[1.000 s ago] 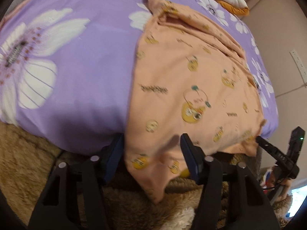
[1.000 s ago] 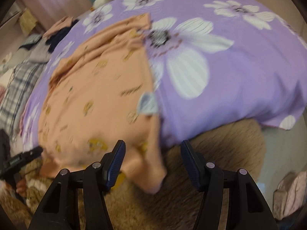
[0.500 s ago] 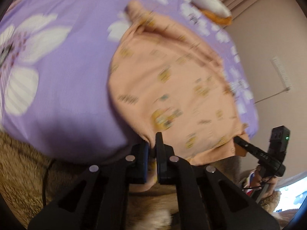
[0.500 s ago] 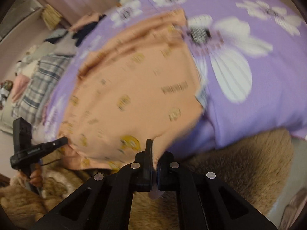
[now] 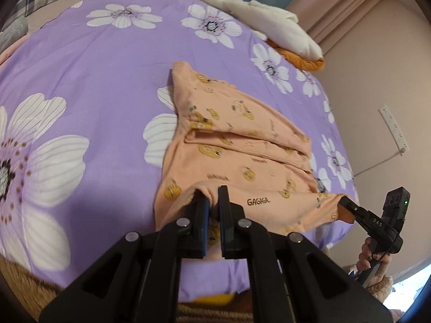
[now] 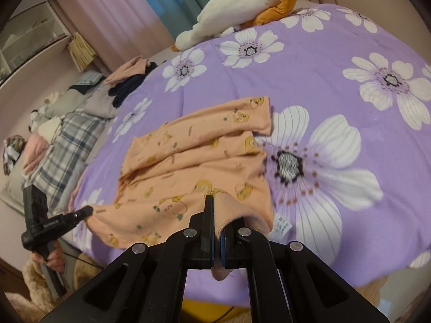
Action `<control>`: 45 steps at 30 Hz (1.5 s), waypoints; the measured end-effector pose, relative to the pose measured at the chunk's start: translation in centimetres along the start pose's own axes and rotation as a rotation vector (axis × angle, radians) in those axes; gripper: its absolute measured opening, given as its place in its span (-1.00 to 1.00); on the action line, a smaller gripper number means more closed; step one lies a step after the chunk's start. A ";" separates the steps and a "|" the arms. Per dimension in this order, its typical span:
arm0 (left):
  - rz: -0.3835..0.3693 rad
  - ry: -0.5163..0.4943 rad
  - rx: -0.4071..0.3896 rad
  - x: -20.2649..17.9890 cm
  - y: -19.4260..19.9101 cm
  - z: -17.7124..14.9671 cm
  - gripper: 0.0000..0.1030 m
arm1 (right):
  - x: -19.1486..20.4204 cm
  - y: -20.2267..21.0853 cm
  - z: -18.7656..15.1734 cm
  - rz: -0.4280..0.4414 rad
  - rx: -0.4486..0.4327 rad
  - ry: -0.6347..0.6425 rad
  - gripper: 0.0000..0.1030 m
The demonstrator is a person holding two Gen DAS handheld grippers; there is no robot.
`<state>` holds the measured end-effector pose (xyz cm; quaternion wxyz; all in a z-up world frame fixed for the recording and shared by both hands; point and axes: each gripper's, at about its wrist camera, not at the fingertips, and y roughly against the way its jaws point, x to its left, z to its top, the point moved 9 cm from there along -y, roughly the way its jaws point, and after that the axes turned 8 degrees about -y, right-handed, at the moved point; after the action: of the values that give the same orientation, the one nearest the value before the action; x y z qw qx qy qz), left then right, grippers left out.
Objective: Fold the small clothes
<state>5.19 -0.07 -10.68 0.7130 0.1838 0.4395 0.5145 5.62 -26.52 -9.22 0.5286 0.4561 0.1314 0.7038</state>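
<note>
Left claw (image 5: 212, 202) clenching on the near hem of the peach printed garment (image 5: 242, 145), both black fingers (image 5: 225, 215) pressed close with a bunch of cloth between them. Right claw (image 6: 215, 215) also gripping tightly the same garment (image 6: 194, 161), at the other near corner, with a fold of peach cloth squeezed between the pads and hanging out below them. Seen from the left wrist view, the tip of the right claw (image 5: 347, 204) pinching the far right corner of the hem; seen from the right wrist view, the tip of the left claw (image 6: 86, 211) pinching the far left corner.

Garment lying on the purple floral bedsheet (image 5: 94, 94), near the front edge of the bed, its near hem raised a little and stretched between the two claws. Far part resting flat on the sheet, with one layer folded across the middle and a narrow end pointing away. Small yellow cartoon prints and the word "GAGAGA" showing on the cloth. White label (image 6: 281, 224) sticking out at the right edge of the garment.

White and orange plush toy (image 6: 237, 8) lying at the far end of the bed. Plaid cloth (image 6: 67, 140) and a heap of other clothes (image 6: 126, 80) lying beside the bedsheet on the left side in the right wrist view. White power strip (image 5: 394, 129) hanging on the pink wall.
</note>
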 end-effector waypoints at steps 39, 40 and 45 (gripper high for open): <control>0.095 0.014 0.030 3.2 -2.2 2.8 -0.19 | -2.1 -5.7 2.9 -0.225 0.043 0.051 -0.03; 0.088 0.012 0.031 2.9 -1.9 2.5 -0.19 | -1.9 -5.0 3.1 -0.226 0.022 0.060 0.00; 0.044 0.026 0.074 1.9 -1.6 0.0 -0.19 | -1.8 -3.8 2.5 -0.239 0.000 0.096 0.00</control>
<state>6.27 1.02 -12.63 0.6885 0.2130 0.4632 0.5158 9.96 -27.24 -11.31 0.6019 0.4028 0.2103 0.6567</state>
